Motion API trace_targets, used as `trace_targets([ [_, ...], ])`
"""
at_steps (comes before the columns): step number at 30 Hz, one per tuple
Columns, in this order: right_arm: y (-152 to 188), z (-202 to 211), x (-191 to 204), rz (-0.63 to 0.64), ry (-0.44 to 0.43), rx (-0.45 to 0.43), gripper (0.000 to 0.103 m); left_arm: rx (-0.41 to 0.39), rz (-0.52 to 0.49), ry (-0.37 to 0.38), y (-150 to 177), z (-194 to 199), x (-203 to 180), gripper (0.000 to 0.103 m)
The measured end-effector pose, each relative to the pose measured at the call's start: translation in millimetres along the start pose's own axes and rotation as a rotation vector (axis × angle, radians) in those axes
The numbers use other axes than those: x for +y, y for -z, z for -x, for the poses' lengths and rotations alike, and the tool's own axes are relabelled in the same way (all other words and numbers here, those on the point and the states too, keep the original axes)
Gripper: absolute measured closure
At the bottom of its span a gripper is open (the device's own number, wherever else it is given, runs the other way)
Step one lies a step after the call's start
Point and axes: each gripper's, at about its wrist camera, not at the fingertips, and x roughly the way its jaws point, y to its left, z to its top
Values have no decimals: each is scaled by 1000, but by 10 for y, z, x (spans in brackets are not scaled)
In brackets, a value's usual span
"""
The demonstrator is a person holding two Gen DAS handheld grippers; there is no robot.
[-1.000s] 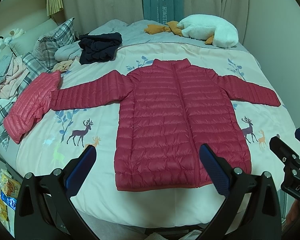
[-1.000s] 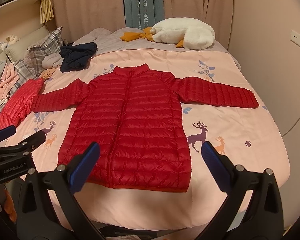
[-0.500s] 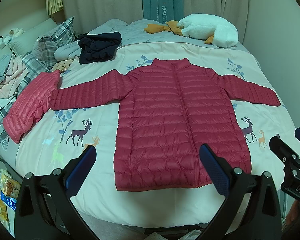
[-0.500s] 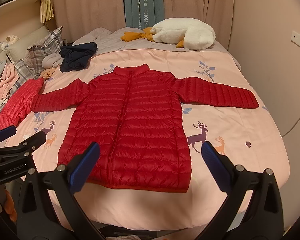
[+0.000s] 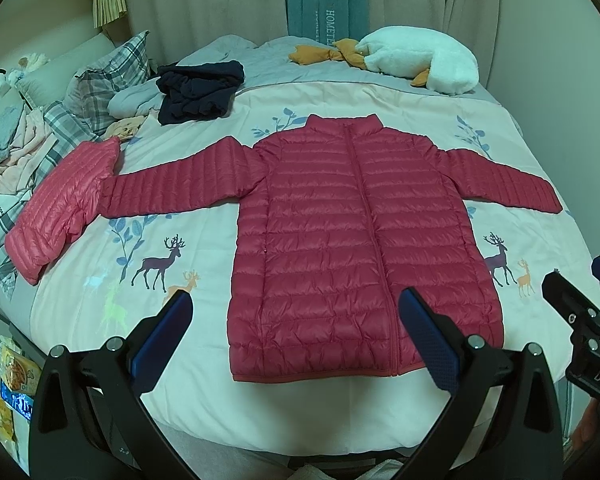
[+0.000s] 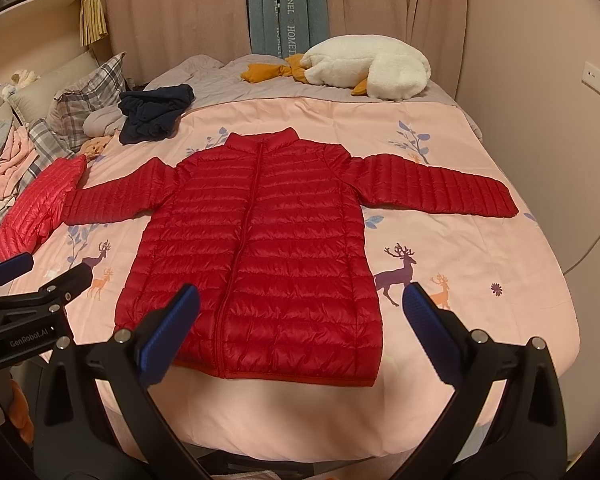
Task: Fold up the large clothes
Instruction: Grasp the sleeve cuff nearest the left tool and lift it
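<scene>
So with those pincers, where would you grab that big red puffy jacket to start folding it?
Probably at a cuff. The red jacket lies flat and zipped, front up, both sleeves stretched out sideways. The right gripper, open and hovering near the hem, could pinch the right sleeve's cuff from the outer side, one finger sliding under the thin edge, then carry it across the chest. The left gripper could mirror that.
</scene>
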Motion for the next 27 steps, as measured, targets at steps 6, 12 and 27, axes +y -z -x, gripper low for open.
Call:
trace_targets([
  [6, 19, -184, 7, -10, -100, 16, 2, 14, 51, 82, -33, -93, 103, 1],
  [12, 69, -462, 133, 21, -197, 39, 2, 42, 382, 396, -78, -893, 853, 1],
  [27, -50, -1177, 361, 14, -219, 148, 2, -123, 1109, 453, 90, -2461, 3280, 1],
])
